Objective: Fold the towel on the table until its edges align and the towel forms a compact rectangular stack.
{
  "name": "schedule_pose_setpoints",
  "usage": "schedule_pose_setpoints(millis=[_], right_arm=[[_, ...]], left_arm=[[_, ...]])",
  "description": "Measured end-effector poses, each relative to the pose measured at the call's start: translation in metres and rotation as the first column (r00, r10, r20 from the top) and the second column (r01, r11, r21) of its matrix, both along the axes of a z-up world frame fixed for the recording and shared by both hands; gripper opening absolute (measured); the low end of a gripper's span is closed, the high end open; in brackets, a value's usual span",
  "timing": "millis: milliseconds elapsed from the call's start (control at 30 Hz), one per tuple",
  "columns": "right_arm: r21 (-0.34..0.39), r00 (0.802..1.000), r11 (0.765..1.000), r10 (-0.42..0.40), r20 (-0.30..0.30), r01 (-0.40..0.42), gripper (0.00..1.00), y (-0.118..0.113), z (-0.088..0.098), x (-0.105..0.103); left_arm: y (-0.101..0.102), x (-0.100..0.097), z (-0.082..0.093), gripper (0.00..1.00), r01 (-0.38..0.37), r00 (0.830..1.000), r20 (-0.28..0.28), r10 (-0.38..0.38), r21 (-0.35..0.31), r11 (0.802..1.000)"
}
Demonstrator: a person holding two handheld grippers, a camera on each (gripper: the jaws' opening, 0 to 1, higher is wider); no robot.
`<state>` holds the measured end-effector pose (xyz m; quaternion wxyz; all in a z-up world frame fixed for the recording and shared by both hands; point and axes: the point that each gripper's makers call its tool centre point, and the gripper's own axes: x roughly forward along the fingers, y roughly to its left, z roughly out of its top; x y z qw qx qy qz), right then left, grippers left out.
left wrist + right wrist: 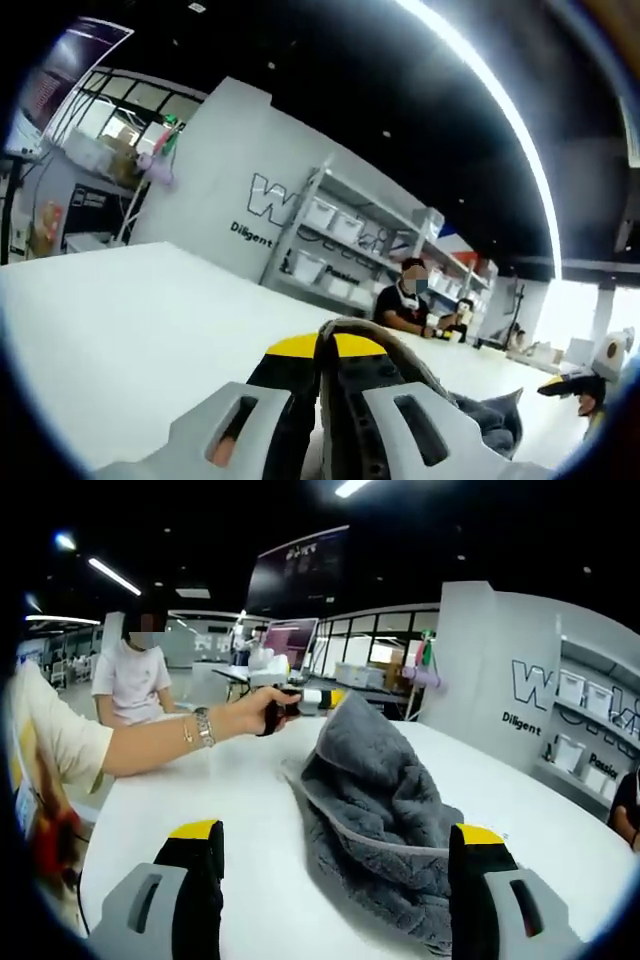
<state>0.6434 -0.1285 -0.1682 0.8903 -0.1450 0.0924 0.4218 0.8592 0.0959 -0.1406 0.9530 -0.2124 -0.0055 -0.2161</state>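
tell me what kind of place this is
Probably a large open workshop or lab hall, not a home: grey metal shelving stacked with white storage bins against a lettered white wall, long white worktables, strip ceiling lights, and other people seated at work.

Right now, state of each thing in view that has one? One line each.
towel: unfolded, bunched in a heap on the table, one corner lifted.
left gripper: shut on the towel's edge, raised above the table.
right gripper: open, holding nothing, jaws either side of the towel heap.
left hand: gripping the left gripper's handle, wrist wearing a watch.
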Motion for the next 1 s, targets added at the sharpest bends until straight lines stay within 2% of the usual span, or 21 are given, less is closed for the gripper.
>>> schedule_pose_setpoints(millis=[100,200,433,667,833,1000], right_arm=[[-0.001,1.000,1.000,0.001,0.000,-0.001,0.95,0.001,0.000,-0.001],[-0.003,1.000,1.000,0.001,-0.002,-0.001,0.95,0.001,-0.001,-0.001],[-0.005,1.000,1.000,0.000,-0.006,0.000,0.95,0.000,-0.001,-0.001],[-0.006,1.000,1.000,-0.002,-0.008,0.002,0.95,-0.001,-0.001,-0.001],[-0.009,1.000,1.000,-0.006,-0.011,0.006,0.95,-0.001,-0.002,0.000],[-0.012,1.000,1.000,-0.004,-0.012,0.004,0.95,0.000,-0.004,0.001]], left_arm=[[0.007,0.004,-0.011,0.02,-0.031,0.999,-0.027,0.032,0.029,0.999],[0.011,0.009,-0.022,0.02,-0.058,0.997,-0.047,0.063,0.100,0.993],[0.018,0.014,-0.040,0.02,-0.079,0.993,-0.076,0.093,0.177,0.981],[0.028,0.018,-0.073,0.02,-0.086,0.981,-0.153,0.120,0.211,0.974],[0.030,0.017,-0.080,0.02,-0.085,0.978,-0.169,0.126,0.231,0.969],[0.031,0.019,-0.089,0.03,-0.085,0.977,-0.164,0.137,0.292,0.953]])
